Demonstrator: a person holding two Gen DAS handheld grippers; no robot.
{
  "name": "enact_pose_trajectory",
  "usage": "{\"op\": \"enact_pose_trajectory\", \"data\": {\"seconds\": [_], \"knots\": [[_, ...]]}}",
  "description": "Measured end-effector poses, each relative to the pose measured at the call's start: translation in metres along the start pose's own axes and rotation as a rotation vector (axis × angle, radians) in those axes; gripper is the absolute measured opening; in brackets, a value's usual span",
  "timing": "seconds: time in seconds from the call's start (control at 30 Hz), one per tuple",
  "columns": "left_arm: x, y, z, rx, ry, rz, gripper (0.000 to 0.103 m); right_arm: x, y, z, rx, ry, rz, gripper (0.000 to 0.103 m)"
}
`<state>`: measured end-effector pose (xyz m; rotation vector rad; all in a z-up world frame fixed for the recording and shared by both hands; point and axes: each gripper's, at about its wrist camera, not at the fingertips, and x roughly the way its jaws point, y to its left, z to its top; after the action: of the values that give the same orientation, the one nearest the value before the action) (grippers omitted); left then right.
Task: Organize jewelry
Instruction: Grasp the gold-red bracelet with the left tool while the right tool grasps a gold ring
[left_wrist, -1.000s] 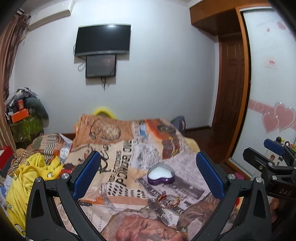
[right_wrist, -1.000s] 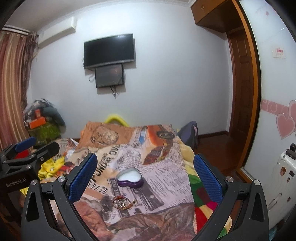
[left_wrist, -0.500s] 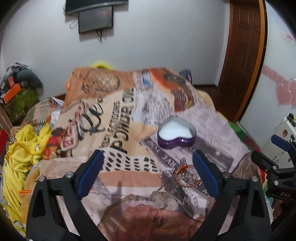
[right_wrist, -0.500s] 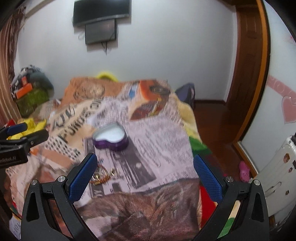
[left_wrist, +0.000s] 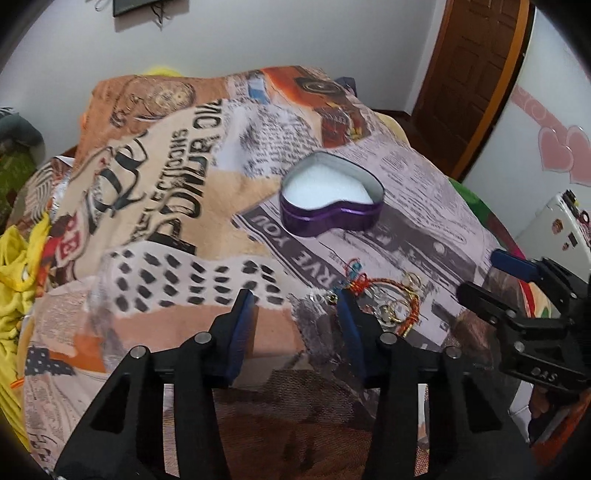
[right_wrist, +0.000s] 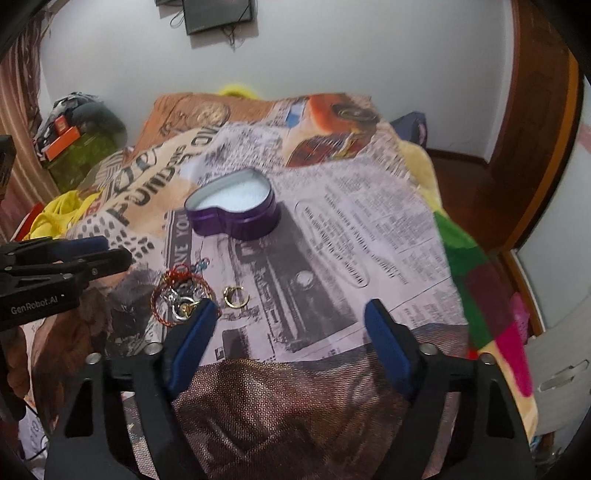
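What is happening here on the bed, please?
A person holds two grippers over a blanket. An open purple heart-shaped box sits there with only white padding inside. Near it lies a small pile of jewelry, a red cord bracelet and rings, with one gold ring apart. The left gripper and right gripper are both open, holding nothing.

Bedroom, white walls.
Bed (left_wrist: 177, 206) under newsprint-pattern blanket; dark wooden door (left_wrist: 476, 74) at right; screen (right_wrist: 218, 14) on far wall; striped curtain (right_wrist: 14, 122) at left; pink heart decals (left_wrist: 561, 151) on white panel.
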<state>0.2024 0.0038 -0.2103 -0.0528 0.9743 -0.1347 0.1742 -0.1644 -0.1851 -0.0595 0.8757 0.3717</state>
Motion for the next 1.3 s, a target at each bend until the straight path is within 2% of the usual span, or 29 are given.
{"op": "enact_pose_trajectory", "data": {"seconds": [0.17, 0.23, 0.4, 0.53, 0.77, 0.9, 1.03, 1.3], "knots": [[0.009, -0.006, -0.003, 0.017, 0.025, -0.051, 0.03, 0.01, 0.001, -0.003, -0.009, 0.029, 0.05, 0.057], [0.014, -0.007, -0.003, 0.018, 0.036, -0.058, 0.02, 0.014, 0.003, -0.003, -0.018, 0.038, 0.064, 0.051], [0.022, -0.006, -0.004, -0.001, 0.064, -0.119, 0.016, 0.022, 0.01, -0.004, -0.044, 0.05, 0.096, 0.045], [0.029, -0.008, -0.004, 0.0, 0.075, -0.127, 0.014, 0.026, 0.014, -0.002, -0.057, 0.058, 0.113, 0.039], [0.036, -0.006, -0.004, -0.005, 0.081, -0.145, 0.011, 0.035, 0.022, 0.0, -0.087, 0.064, 0.134, 0.036], [0.039, -0.004, -0.004, -0.01, 0.076, -0.139, 0.005, 0.042, 0.024, 0.004, -0.094, 0.072, 0.139, 0.028], [0.039, -0.003, -0.004, -0.014, 0.071, -0.136, 0.002, 0.045, 0.026, 0.004, -0.097, 0.078, 0.14, 0.015], [0.018, 0.001, -0.004, -0.032, 0.025, -0.14, 0.002, 0.039, 0.024, 0.005, -0.074, 0.074, 0.137, 0.015]]}}
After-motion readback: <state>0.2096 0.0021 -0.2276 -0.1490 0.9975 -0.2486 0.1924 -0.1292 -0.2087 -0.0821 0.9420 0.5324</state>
